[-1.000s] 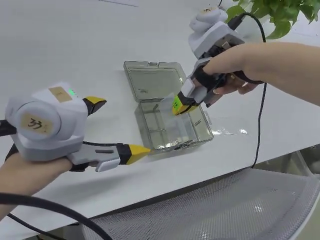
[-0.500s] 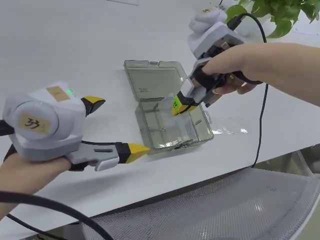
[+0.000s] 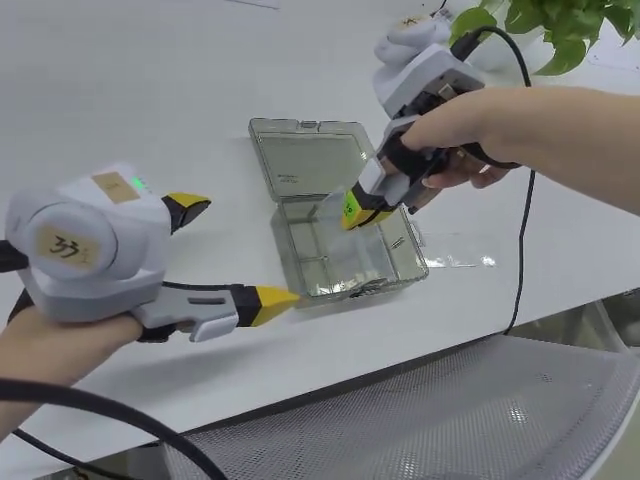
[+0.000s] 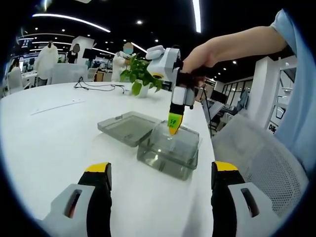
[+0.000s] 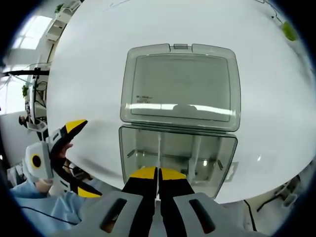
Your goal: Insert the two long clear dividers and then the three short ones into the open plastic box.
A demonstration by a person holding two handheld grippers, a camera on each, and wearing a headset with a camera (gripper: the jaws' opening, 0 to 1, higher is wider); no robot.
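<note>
The clear plastic box (image 3: 345, 260) lies open on the white table, its lid (image 3: 310, 160) folded flat behind it. My right gripper (image 3: 352, 215) hangs over the box's far side, shut on a thin clear divider (image 5: 158, 153) that stands edge-on and reaches down into the box (image 5: 177, 153). At least two dividers stand upright inside. My left gripper (image 3: 235, 250) is open, left of the box and clear of it. From the left gripper view, the box (image 4: 170, 150) sits ahead with the right gripper (image 4: 173, 126) pointing down into it.
A few clear pieces (image 3: 460, 262) lie on the table right of the box. A potted plant (image 3: 545, 25) stands at the back right. A black cable (image 3: 520, 230) drops from the right gripper over the table's front edge. A mesh chair (image 3: 480, 410) is below.
The right gripper has shifted very slightly left with the divider. The left gripper stays where it was.
</note>
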